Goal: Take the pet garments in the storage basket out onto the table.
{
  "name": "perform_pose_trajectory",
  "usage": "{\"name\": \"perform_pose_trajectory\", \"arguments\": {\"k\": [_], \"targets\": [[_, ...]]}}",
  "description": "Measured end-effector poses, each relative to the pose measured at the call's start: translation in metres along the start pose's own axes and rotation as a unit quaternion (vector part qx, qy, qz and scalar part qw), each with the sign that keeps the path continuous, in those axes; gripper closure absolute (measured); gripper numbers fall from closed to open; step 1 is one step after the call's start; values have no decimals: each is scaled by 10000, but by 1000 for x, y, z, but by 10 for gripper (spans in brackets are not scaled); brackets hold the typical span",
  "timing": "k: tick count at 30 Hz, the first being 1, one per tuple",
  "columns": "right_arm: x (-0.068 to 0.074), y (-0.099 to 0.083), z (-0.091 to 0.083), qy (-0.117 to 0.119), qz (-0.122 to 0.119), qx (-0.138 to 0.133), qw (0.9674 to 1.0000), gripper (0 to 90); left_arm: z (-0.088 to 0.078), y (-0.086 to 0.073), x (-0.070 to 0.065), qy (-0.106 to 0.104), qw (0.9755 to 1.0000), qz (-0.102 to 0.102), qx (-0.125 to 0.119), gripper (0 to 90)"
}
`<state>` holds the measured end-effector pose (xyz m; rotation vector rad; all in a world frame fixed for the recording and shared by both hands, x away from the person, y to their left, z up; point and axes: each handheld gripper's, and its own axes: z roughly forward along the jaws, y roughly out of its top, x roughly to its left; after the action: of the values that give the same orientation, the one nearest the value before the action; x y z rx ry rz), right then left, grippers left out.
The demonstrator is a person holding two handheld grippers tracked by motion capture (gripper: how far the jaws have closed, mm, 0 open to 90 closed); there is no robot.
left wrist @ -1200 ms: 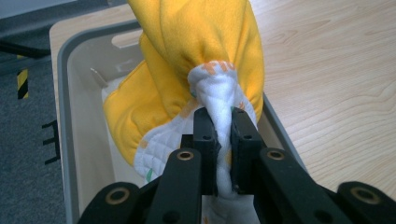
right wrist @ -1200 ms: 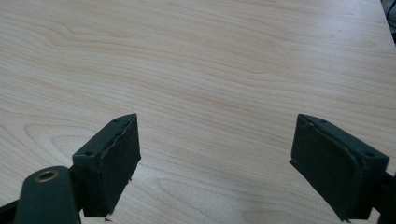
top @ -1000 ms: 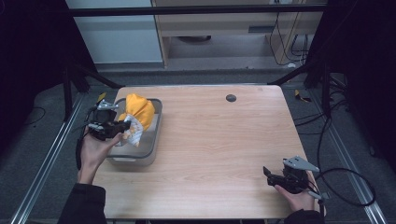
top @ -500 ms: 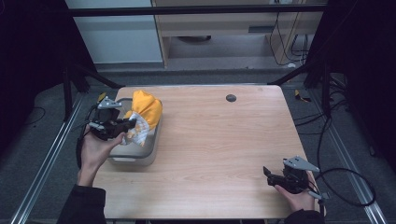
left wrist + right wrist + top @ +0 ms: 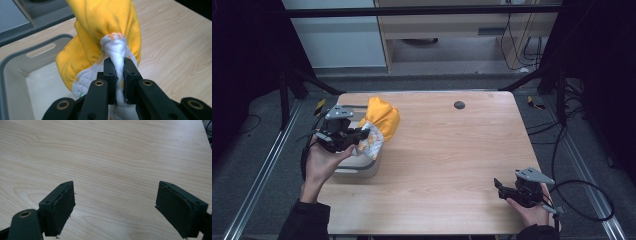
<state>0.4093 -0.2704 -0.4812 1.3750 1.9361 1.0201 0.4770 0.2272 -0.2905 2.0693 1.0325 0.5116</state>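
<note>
Item: yellow garment [image 5: 382, 120], soft cloth, bunched. Outer face plain deep yellow; inner lining white, quilted, w/ small orange and green print, showing at the gathered opening [image 5: 117, 53]. Elasticated-looking hem puckers round the white part.

Loc.: near desk's [image 5: 452, 160] left edge, hanging over the right-hand rim of grey bin [image 5: 357, 167], yellow bulk bulging out over the wood. Whether its lower end touches the bin's inside: can't tell.

Holder: left gripper [image 5: 119, 75], jaws clamped tight on a fold of the white lining; cloth squeezed thin between the pads.

Bin: grey plastic, pale inside, slot handle in end wall.

Right gripper [image 5: 115, 207]: at desk's near right corner, jaws spread wide, nothing between, bare wood beneath.
</note>
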Motion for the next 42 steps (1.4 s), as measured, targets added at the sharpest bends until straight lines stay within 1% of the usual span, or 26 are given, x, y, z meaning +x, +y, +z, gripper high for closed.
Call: {"name": "perform_pose_trajectory", "arguments": {"k": [4, 5, 11, 18, 20, 23, 25, 31, 36, 42], "targets": [[0, 0, 0, 19, 8, 28, 10000, 154, 2, 5, -11, -80, 9999, 147, -11, 831], [1, 0, 0, 31, 41, 42, 10000, 154, 3, 7, -14, -109, 9998, 169, -19, 831], [0, 0, 0, 14, -2, 20, 10000, 154, 8, 14, -29, -240, 9992, 308, -45, 831], [0, 0, 0, 11, 2, 12, 10000, 154, 14, 20, -41, -370, 9983, 449, -24, 831], [0, 0, -1, 13, 6, 6, 10000, 154, 16, 20, -46, -409, 9980, 480, 0, 831], [-1, 0, -1, 19, 6, 14, 10000, 154, 19, 21, -50, -424, 9974, 581, 63, 831], [0, 0, 0, 22, 1, 14, 10000, 154, 22, 22, -53, -446, 9974, 566, 66, 832], [-1, 0, -1, 19, 4, 11, 10000, 154, 31, 22, -62, -576, 9962, 649, 105, 831], [-1, 0, -1, 16, -1, 14, 10000, 155, 39, 22, -69, -666, 9955, 666, 121, 831], [-1, 0, -1, 14, 4, 11, 10000, 155, 52, 19, -80, -795, 9938, 753, 196, 832]]}}
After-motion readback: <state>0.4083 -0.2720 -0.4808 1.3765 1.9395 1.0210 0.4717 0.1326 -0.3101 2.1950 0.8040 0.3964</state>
